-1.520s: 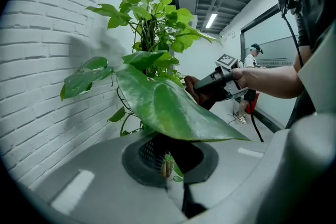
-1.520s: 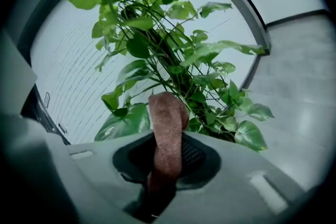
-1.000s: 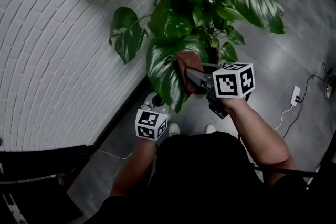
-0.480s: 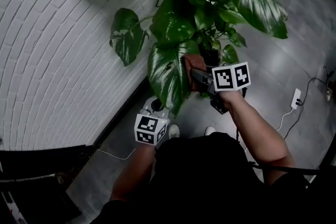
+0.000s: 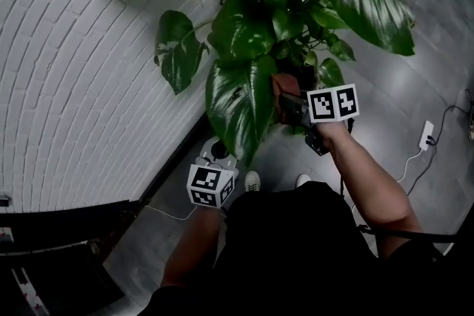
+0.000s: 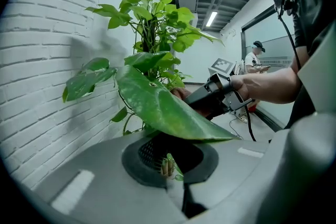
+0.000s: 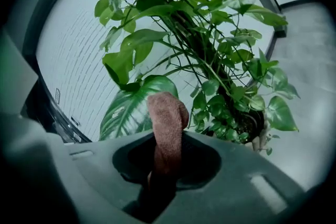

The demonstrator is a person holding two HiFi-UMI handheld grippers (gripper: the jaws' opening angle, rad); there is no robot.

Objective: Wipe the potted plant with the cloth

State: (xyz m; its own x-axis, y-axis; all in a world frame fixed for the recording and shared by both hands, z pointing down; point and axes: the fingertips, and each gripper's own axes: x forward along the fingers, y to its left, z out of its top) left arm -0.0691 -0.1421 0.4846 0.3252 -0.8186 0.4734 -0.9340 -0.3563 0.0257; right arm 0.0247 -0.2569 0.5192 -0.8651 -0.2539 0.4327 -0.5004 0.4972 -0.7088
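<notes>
1. The potted plant (image 5: pixel 252 26) stands against the white brick wall (image 5: pixel 74 85). Its large leaf (image 5: pixel 237 103), the lowest one and the nearest to the person, is the one being worked on.
2. The right tongs (image 7: pixel 165 160) are clamped on the brown cloth (image 7: pixel 167 118), which sticks up out of them as a folded pad. In the head view the pad lies against the right edge of the large leaf, near its stalk end.
3. The left tongs (image 6: pixel 169 168) sit at the tip of the large leaf, just under it. Their jaws are together with a thin sliver of green pinched between them, so they seem to be holding the leaf tip to steady the blade, which spreads out just above them.
4. The step in hand, as I judge it, is wiping the face of the large leaf. The cloth is at the stalk end, so most of the blade is yet to be covered.
5. The next move calls for drawing the cloth along the large leaf toward its tip with light pressure, while the left tongs hold the blade taut. Too hard a pull could tear the tip or kink the stalk.
6. The many leaves above the large leaf are, by my reckoning, work for afterwards.
</notes>
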